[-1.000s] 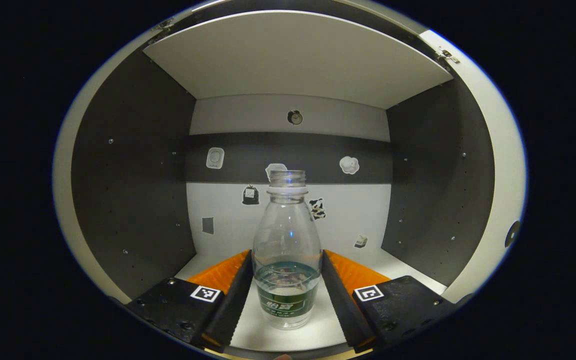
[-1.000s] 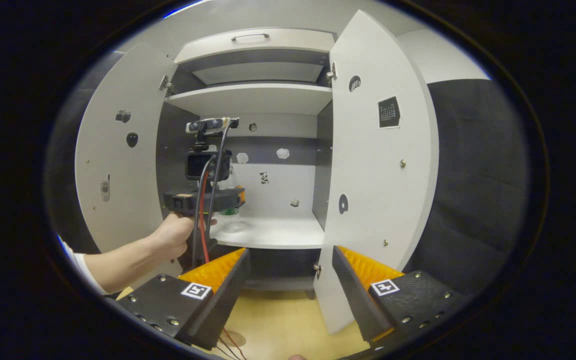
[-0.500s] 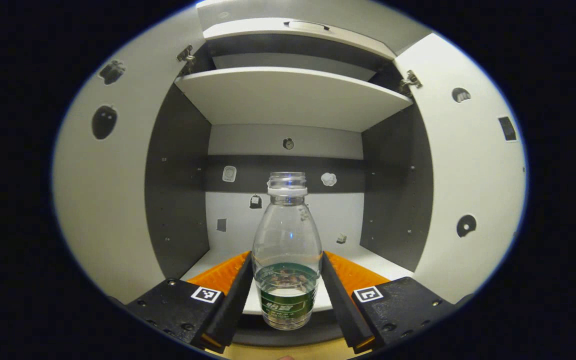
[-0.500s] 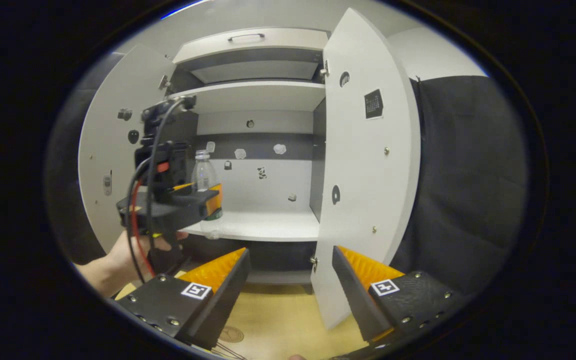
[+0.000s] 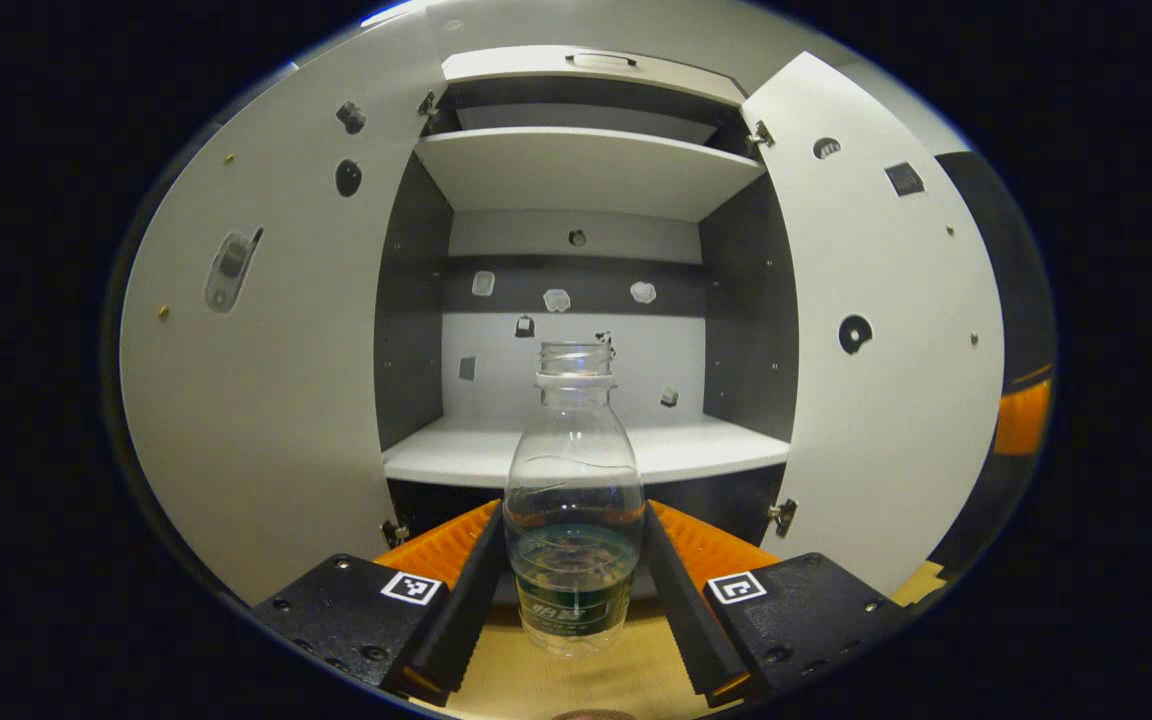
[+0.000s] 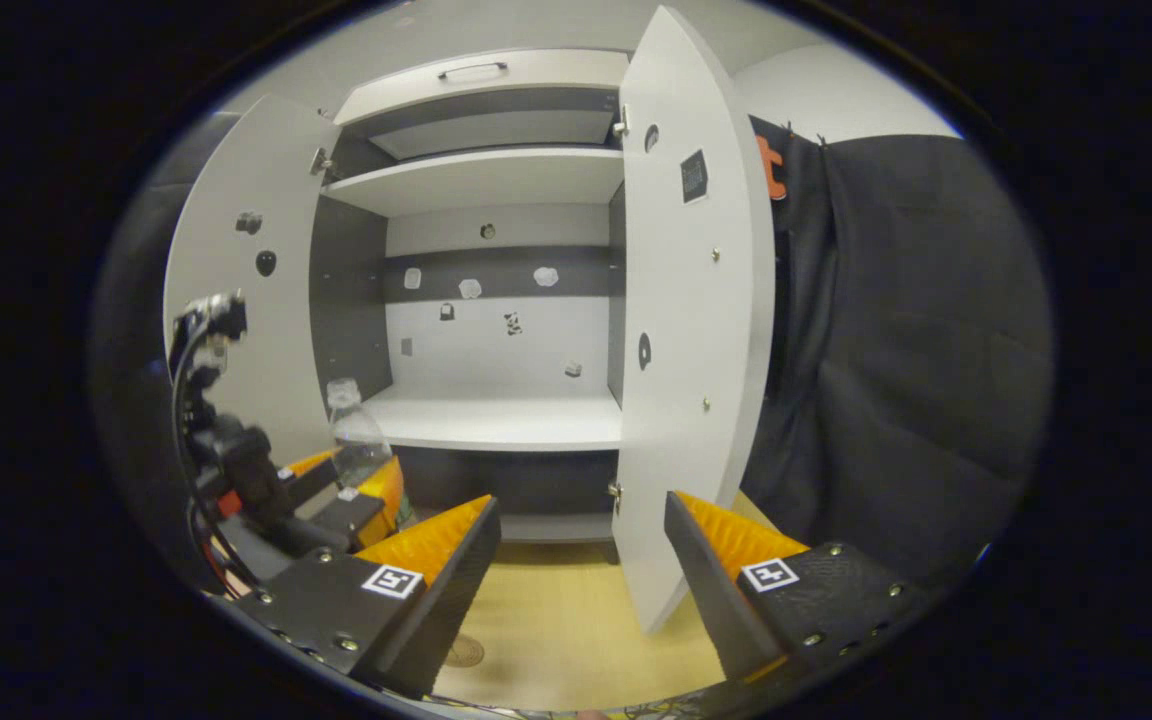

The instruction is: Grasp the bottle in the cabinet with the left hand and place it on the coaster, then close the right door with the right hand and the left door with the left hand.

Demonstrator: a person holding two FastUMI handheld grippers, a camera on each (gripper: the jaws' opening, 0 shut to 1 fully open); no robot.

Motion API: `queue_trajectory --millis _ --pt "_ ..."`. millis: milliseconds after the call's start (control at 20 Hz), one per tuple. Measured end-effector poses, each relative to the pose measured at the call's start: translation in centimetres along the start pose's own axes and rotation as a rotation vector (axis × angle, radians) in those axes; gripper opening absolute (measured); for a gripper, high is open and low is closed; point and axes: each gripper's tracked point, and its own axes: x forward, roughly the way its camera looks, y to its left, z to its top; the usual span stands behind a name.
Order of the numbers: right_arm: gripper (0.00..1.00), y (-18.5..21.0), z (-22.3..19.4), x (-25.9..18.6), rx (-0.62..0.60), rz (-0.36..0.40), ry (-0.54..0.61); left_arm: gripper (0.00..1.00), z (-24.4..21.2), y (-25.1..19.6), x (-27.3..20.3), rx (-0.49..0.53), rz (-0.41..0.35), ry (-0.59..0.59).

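Observation:
A clear uncapped bottle (image 5: 573, 500) with a green label and some water stands upright between my left gripper's (image 5: 573, 570) fingers, which are shut on it. It hangs out in front of the open cabinet (image 5: 586, 455), above the wooden table. In the right gripper view the same bottle (image 6: 356, 440) shows at the left, held by the left gripper (image 6: 356, 490). My right gripper (image 6: 581, 560) is open with nothing between its fingers, facing the right door (image 6: 686, 330). The left door (image 5: 266, 380) stands open too. A round coaster (image 6: 463, 652) lies on the table just ahead of the right gripper.
The cabinet's lower shelf (image 6: 506, 425) is bare, with small stickers on its back wall. An upper shelf (image 5: 586, 170) and a drawer with a handle (image 6: 476, 70) sit above. Black cloth (image 6: 896, 380) hangs to the right of the cabinet. The wooden table (image 6: 576, 640) spreads below.
The left gripper has drawn the bottle out of the cabinet, back and downward, to in front of the doors. The right gripper has shifted slightly and stays open.

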Motion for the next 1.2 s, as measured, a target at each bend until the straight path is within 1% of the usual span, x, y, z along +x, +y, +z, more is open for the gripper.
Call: queue_trajectory --millis 200,250,300,500,650,750,1000,1050,1100,1150,1200 --pt "1.0 -1.0 -2.4 -0.6 -0.028 -0.014 0.054 0.82 -6.0 -1.2 -2.2 0.029 -0.01 0.034" --pt "0.96 -1.3 -3.1 -0.8 -0.035 -0.017 0.071 0.82 -7.4 -1.5 -2.6 0.033 -0.016 0.042" --pt "1.0 -1.5 -3.6 -0.9 -0.038 -0.019 0.083 0.82 -8.7 -1.8 -3.1 0.036 -0.02 0.054" --pt "1.0 -2.5 -4.9 -0.8 -0.034 -0.03 0.109 0.82 -12.8 -2.7 -4.3 0.015 -0.042 0.074" --pt "1.0 -3.0 -6.2 -0.7 -0.028 -0.034 0.14 0.82 -16.1 -2.6 -4.9 0.01 -0.022 0.13" --pt "1.0 -3.2 -6.8 -0.7 -0.039 -0.037 0.153 0.82 -17.9 -2.5 -5.5 -0.006 -0.012 0.158" --pt "1.0 -3.6 -8.5 -0.8 -0.036 -0.035 0.19 0.82 -21.9 -2.2 -6.3 -0.004 0.007 0.228" --pt "1.0 -3.6 -8.8 -0.9 -0.037 -0.033 0.198 0.82 -21.3 -2.3 -6.3 0.002 0.001 0.183" --pt "1.0 -3.5 -9.2 -1.0 -0.039 -0.029 0.205 0.83 -20.9 -2.4 -6.2 0.013 0.001 0.174" --pt "1.0 -3.5 -9.5 -1.0 -0.041 -0.026 0.211 0.82 -21.9 -2.3 -6.2 0.02 0.009 0.195" --pt "1.0 -3.5 -9.7 -1.1 -0.042 -0.024 0.214 0.82 -21.8 -2.1 -6.3 0.013 0.019 0.189"
